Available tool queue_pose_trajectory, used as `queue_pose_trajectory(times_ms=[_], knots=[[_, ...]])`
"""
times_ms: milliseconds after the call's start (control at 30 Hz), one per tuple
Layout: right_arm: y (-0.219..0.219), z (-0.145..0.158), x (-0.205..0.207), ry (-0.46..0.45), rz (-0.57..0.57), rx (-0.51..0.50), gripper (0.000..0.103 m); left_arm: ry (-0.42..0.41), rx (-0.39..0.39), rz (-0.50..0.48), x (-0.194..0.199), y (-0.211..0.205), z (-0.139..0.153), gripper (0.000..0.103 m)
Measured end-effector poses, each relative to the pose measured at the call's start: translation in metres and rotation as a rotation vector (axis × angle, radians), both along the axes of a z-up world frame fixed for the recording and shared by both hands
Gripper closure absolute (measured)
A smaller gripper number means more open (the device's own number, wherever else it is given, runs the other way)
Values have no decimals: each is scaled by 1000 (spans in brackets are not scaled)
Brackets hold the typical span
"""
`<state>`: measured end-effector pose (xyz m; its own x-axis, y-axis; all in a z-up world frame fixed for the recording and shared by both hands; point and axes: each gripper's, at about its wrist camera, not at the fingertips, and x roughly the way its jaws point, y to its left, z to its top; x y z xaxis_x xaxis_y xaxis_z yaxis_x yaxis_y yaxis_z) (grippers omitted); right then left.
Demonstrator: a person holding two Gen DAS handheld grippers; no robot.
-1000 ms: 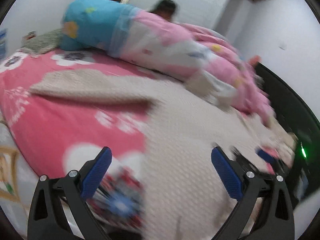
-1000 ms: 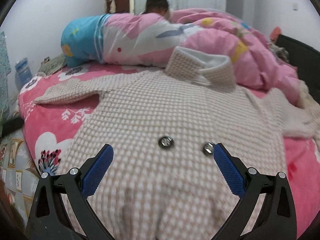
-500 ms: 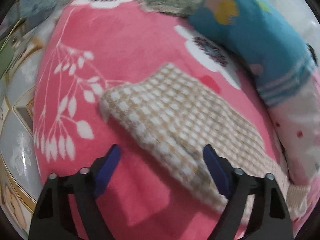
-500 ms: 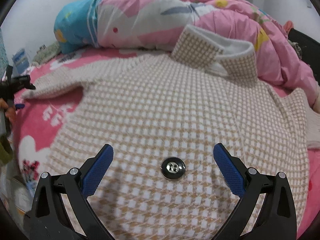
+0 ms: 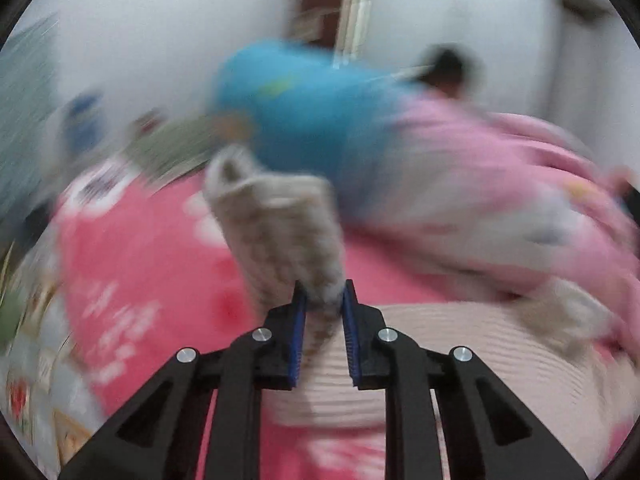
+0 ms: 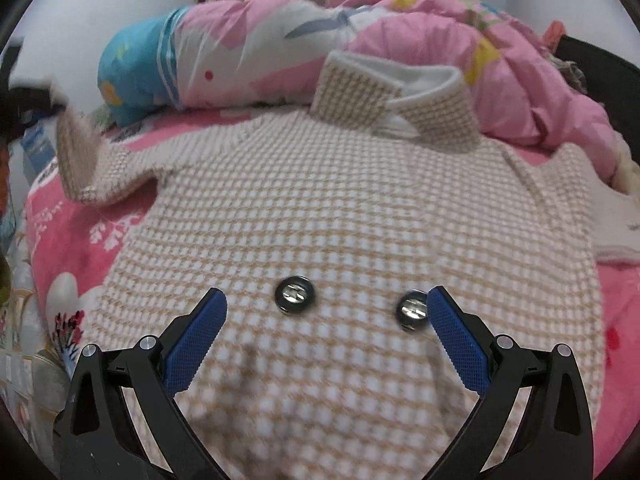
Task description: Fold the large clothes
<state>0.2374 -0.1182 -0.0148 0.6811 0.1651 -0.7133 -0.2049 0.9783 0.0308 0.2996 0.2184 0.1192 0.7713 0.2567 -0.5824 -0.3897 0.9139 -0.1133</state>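
Now left claw [image 5: 323, 312] pinches sleeve [image 5: 280, 232], cuff pointing away; right claw [image 6: 326, 326] wide, empty.

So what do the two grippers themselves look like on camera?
Both look alike. The left gripper and the right gripper have matte black plastic arms with triangular cut-outs, round silver screw heads at the joints, and two blue ribbed pads as fingertips. No cables, labels or sleeves show in either view.
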Motion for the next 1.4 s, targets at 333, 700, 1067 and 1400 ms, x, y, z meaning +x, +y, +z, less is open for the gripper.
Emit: queue_pose_trajectory(times_ms=[333, 700, 1067, 1400], knots=[[-78, -5, -43, 28, -147, -46, 6, 191, -228, -773, 23, -237, -23, 43], [-144, 33, 14, 142, 3, 251, 6, 188, -179, -682, -32, -156, -71, 23], [-140, -35, 101, 489, -33, 454, 72, 348, 92, -359, 1, -102, -146, 23], [-109, 95, 92, 112, -17, 174, 97, 351, 60, -306, 9, -82, -158, 28]])
